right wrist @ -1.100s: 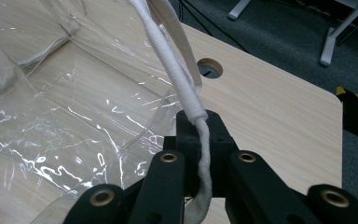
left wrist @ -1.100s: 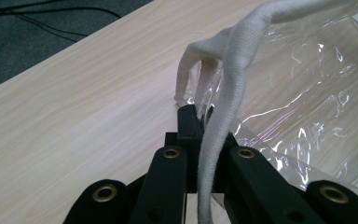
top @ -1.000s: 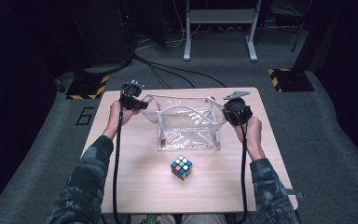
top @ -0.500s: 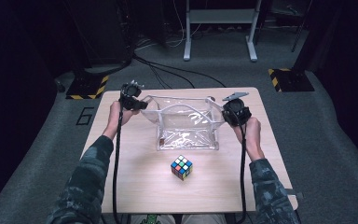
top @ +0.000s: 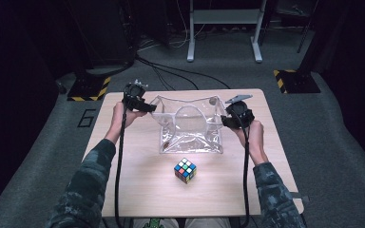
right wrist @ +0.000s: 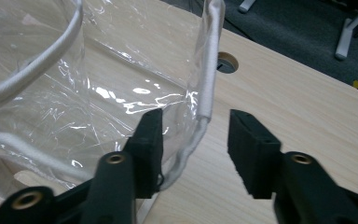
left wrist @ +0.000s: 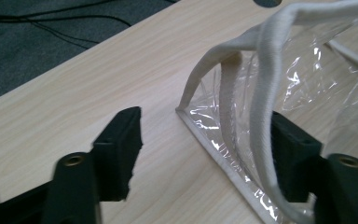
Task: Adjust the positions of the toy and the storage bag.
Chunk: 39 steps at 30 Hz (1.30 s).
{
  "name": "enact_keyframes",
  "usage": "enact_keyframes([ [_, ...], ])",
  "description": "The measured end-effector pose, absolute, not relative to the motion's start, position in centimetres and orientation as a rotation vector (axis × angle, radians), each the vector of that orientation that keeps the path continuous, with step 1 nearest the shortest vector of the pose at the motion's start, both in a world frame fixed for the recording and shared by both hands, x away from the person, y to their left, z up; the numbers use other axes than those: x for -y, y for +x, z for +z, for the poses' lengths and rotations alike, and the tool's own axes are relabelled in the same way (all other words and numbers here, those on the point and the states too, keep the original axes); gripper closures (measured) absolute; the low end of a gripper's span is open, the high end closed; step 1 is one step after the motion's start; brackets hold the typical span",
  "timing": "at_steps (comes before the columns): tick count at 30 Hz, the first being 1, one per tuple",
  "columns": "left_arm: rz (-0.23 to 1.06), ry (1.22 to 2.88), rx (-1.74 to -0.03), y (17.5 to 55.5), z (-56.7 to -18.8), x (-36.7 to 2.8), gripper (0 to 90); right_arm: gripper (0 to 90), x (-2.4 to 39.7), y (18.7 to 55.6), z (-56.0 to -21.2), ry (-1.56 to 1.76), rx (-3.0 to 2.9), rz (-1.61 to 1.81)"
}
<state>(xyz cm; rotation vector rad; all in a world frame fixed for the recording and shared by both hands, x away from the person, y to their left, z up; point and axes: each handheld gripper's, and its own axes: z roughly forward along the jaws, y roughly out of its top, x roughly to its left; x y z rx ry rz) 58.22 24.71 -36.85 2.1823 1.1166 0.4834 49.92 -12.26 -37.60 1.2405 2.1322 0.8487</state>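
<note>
On the table (top: 138, 190), mid-back, sits a clear plastic bag (top: 190, 137) with white rope handles (left wrist: 261, 93), mouth spread between the two grippers. Cube puzzle (top: 185, 170) lies just in front of it, apart from the bag.

Left gripper (top: 145, 105): jaws have just been opening; in the left gripper view the bag's edge and a rope handle run between them, close to or resting against one jaw, well apart from the other. Released, not clamped.

Right gripper (top: 224, 121): jaws have just been opening too; in the right gripper view the corded rim (right wrist: 209, 74) hangs in the gap, against or near one jaw, clear of the other. Also let go.

Handling, my read:
- Bag looks very light, thin film, floppy. Holds its shape only loosely; walls are creased and will likely sag now that nothing holds them.
- Film is glossy, probably slippery under the pads, could crease or tear if pinched hard.
- Rope trim is the best grab point: thicker, textured, takes load.
- Pinch the corded rim at opposite sides, not the bare film, to keep the mouth open.
- Cube is rigid, small, easy pinch across flat faces.
</note>
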Motion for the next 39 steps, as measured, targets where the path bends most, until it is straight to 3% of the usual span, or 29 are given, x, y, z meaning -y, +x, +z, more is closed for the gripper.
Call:
enact_keyframes([
  [6, 0.477, 2.134, -1.093, 57.4, -35.6, -25.2, 18.9, 32.1, 12.6, 49.5, -36.6, 1.251, -2.100, 0.913],
  [15, 0.436, 2.053, -1.086, 55.8, -34.6, -26.4, 13.8, 16.0, 13.3, 48.2, -35.8, 1.223, -2.116, 0.958],
  [27, 0.434, 2.020, -1.039, 51.9, -34.9, -28.4, 8.7, 9.7, 14.7, 45.1, -35.5, 1.158, -2.103, 1.012],
  [39, 0.451, 1.998, -1.057, 47.8, -38.1, -31.5, 7.3, 6.4, 15.3, 42.3, -38.3, 1.156, -2.130, 1.008],
])
